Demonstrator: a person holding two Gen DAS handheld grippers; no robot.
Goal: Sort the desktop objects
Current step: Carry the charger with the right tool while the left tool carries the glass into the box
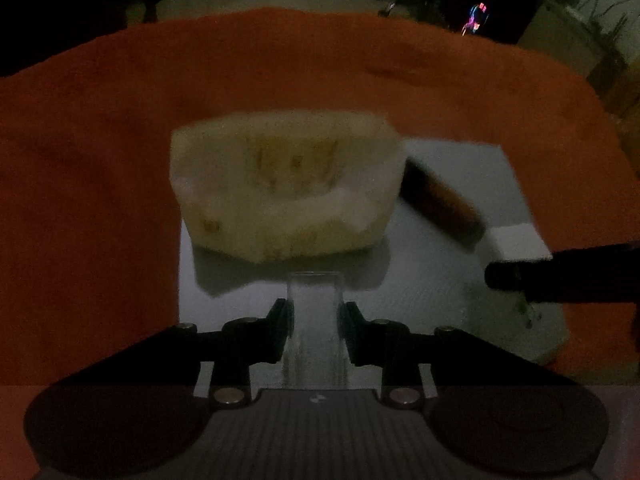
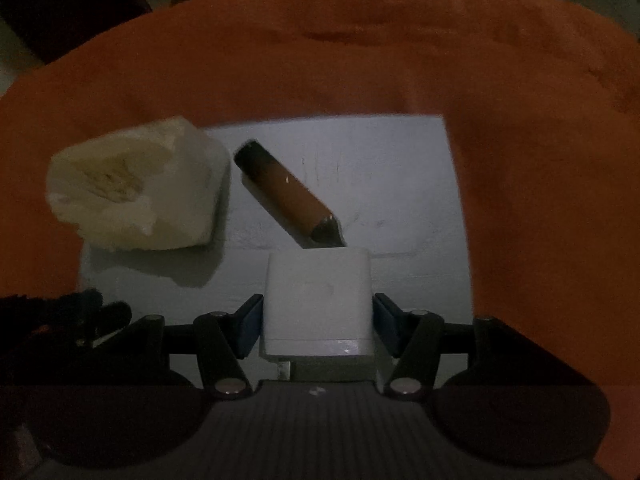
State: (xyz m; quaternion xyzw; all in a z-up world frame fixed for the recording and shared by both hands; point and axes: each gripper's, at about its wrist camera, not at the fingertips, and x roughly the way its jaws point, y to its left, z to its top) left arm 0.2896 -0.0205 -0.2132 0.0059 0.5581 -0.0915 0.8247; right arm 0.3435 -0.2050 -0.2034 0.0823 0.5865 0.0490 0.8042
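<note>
In the left wrist view my left gripper (image 1: 316, 307) is shut on a small clear plastic piece (image 1: 315, 286), its black pads pressing both sides. Beyond it a cream, hollowed foam holder (image 1: 286, 184) stands on a pale grey board (image 1: 440, 280). A brown cylinder with a dark tip (image 1: 440, 204) lies to the holder's right. In the right wrist view my right gripper (image 2: 318, 300) is shut on a white square block (image 2: 318, 276), blue pads against its sides. The brown cylinder (image 2: 286, 196) lies just past the block, and the foam holder (image 2: 132, 188) is at the left.
An orange cloth (image 1: 100, 160) covers the table around the board (image 2: 380, 160). The right gripper's dark finger (image 1: 540, 280) reaches in at the right edge with the white block (image 1: 516, 240). Part of the left gripper (image 2: 80, 312) shows dark at the left. The room beyond is dim.
</note>
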